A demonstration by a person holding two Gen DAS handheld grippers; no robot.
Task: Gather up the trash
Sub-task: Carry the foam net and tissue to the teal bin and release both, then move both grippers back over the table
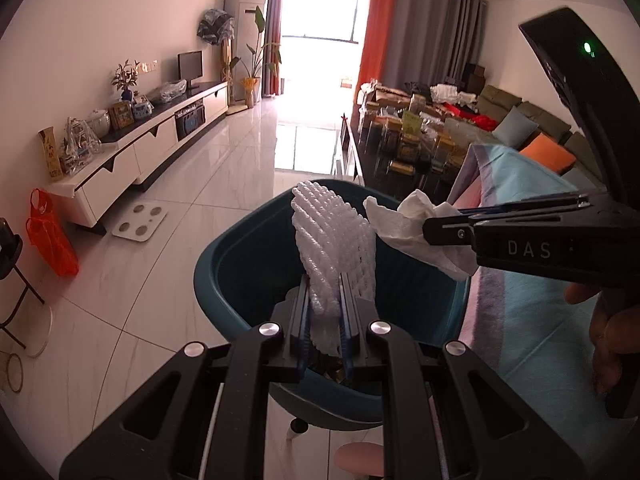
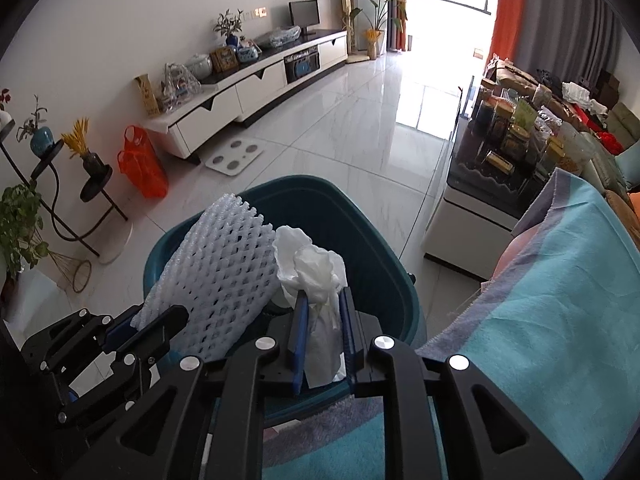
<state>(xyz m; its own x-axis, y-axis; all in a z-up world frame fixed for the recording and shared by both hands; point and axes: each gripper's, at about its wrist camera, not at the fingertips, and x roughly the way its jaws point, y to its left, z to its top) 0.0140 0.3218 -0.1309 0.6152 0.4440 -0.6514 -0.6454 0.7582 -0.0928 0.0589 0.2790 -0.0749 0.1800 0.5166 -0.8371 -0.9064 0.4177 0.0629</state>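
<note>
A teal trash bin point(image 1: 228, 252) stands on the tiled floor right below both grippers. My left gripper point(image 1: 326, 280) is shut on a white foam fruit net point(image 1: 332, 232), which sticks up above the bin's opening. From the right, my right gripper point(image 1: 428, 230) holds a crumpled white tissue point(image 1: 400, 224) over the bin's far rim. In the right wrist view the tissue point(image 2: 316, 264) sits between the blue pads of the right gripper point(image 2: 324, 296), over the bin point(image 2: 352, 220). The foam net point(image 2: 220, 264) and the left gripper point(image 2: 160, 320) are to its left.
A blue blanket point(image 2: 560, 300) covers the seat beside the bin on the right. Beyond it a low table point(image 2: 472, 204) carries several jars. On the floor to the left are a white scale point(image 2: 234, 156), an orange bag point(image 2: 142, 164) and a black plant stand point(image 2: 60, 200).
</note>
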